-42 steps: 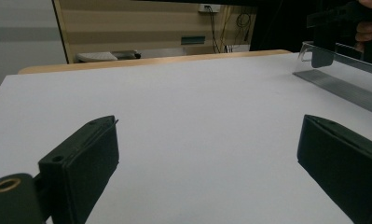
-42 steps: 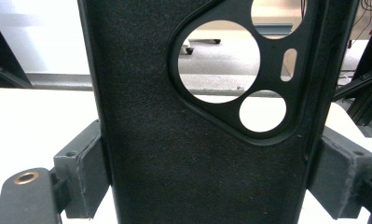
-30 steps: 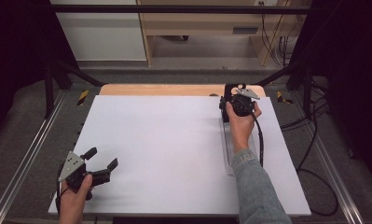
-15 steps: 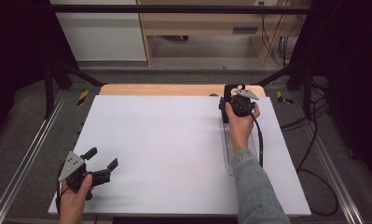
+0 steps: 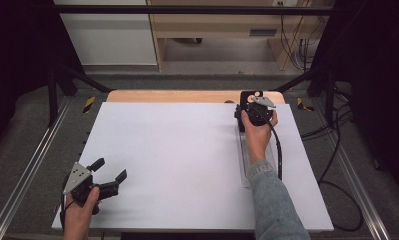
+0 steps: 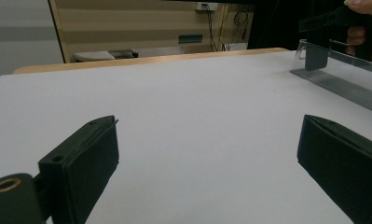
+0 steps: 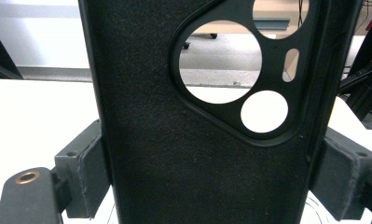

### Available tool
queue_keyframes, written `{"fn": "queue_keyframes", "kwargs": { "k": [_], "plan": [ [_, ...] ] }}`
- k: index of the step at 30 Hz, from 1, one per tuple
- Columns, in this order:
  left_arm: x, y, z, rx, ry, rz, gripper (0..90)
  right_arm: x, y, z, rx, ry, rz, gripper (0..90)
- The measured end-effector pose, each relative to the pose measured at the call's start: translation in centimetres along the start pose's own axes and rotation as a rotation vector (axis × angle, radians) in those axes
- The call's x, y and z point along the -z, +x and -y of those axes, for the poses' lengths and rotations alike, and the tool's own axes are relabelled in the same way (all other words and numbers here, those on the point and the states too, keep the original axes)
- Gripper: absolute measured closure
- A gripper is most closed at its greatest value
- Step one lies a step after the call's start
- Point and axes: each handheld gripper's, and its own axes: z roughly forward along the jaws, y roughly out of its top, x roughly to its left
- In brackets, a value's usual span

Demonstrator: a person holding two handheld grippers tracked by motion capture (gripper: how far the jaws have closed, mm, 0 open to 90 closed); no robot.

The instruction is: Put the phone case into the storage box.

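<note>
A black phone case with round camera cut-outs stands upright between the jaws of my right gripper, whose pads press on its two side edges. From above, that gripper holds the case at the far right of the white table top. A clear plastic holder lies beneath the right forearm. My left gripper rests at the near left corner, jaws wide apart with nothing between them. In the left gripper view, the clear holder and the right hand appear at the upper right.
A wooden strip borders the white top's far edge. Metal rails run along both sides. The right gripper's cable trails along the forearm toward the near edge. Shelving and wires stand beyond the table.
</note>
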Motion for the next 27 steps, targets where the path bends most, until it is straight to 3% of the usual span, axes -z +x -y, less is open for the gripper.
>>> {"fn": "queue_keyframes", "kwargs": {
  "k": [27],
  "plan": [
    [-0.08, -0.07, 0.02, -0.002, 0.004, 0.008, 5.5, -0.36, -0.37, 0.70, -0.007, 0.023, 0.018, 12.9]
  ]
}}
